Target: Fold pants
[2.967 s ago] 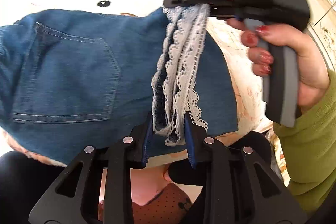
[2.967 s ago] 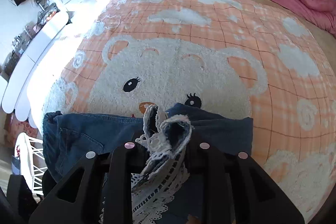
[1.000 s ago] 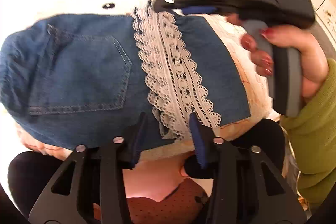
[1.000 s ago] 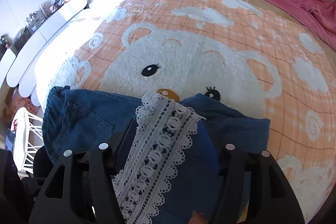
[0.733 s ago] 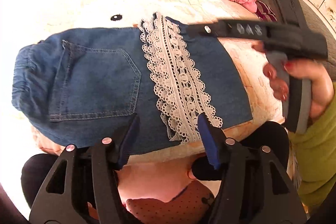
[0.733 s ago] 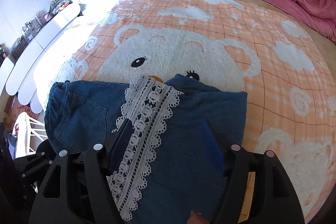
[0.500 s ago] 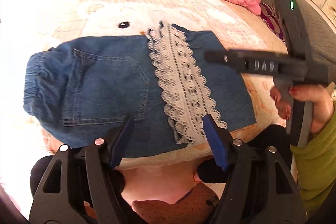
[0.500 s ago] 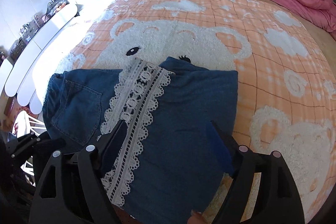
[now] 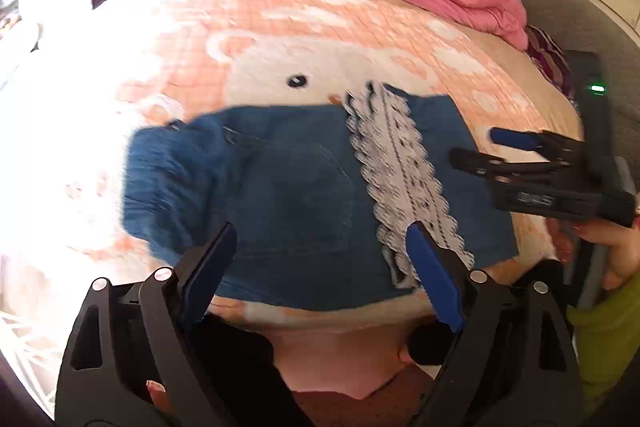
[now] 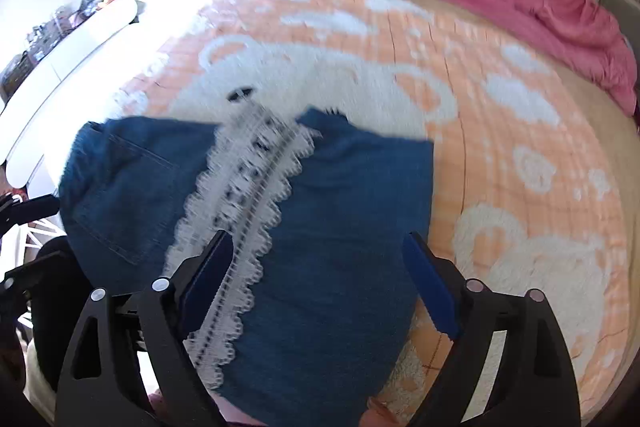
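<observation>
The pants [image 10: 304,227] lay folded on the bed [image 10: 500,115], lace hem at about eleven o'clock. Both the left tool [image 9: 320,255] and right tool [image 10: 316,267] had just been opening and held nothing. Though blurred, the fold looked placed; next probably another fold.

Blown-out daylight glare at left, motion blur throughout, heavy fisheye edge warping.

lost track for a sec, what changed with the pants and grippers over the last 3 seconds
Both grippers let go of the lace hem, which they had pinched bunched up; it now lies flat across the folded pants. The left gripper and right gripper have just been opening, nothing between their pads, and backed away. The pants stay on the bear blanket.
</observation>
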{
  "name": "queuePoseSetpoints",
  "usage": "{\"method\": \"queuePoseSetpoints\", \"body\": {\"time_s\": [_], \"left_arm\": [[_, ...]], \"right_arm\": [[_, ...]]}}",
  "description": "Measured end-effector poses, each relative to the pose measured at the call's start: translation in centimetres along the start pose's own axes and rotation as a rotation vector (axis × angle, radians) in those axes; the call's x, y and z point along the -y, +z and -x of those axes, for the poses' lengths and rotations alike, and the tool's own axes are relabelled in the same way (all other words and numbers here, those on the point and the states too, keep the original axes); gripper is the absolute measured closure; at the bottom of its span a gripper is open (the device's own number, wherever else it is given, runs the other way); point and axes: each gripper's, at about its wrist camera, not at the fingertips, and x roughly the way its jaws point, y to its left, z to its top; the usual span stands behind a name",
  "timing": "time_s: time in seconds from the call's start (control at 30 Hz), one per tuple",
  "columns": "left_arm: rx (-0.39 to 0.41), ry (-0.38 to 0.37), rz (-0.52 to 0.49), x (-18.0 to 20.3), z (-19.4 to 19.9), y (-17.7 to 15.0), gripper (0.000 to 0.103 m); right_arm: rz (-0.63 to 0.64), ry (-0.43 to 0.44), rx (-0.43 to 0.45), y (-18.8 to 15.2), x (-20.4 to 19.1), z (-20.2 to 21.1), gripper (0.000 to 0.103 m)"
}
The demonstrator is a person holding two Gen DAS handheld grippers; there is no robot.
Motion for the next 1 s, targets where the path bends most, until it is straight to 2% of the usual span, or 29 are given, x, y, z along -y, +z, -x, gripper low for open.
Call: {"method": "queuePoseSetpoints", "body": {"time_s": [0.23,0.43,0.73,1.0], "left_arm": [[0.053,0.057,0.039,-2.4,2.0,0.9,0.011],[0.073,0.095,0.070,-4.6,3.2,1.1,0.010],[0.098,0.157,0.140,-8.9,4.7,0.3,0.010],[0.088,0.174,0.207,-12.4,4.5,-0.8,0.010]], "right_arm": [[0.101,-0.016,0.093,2.2,-2.6,3.2,0.012],[0.150,0.005,0.126,4.1,-4.6,4.2,0.010],[0.189,0.064,0.112,6.8,-8.1,3.3,0.009],[0.226,0.102,0.088,9.3,-11.5,1.3,0.009]]}}
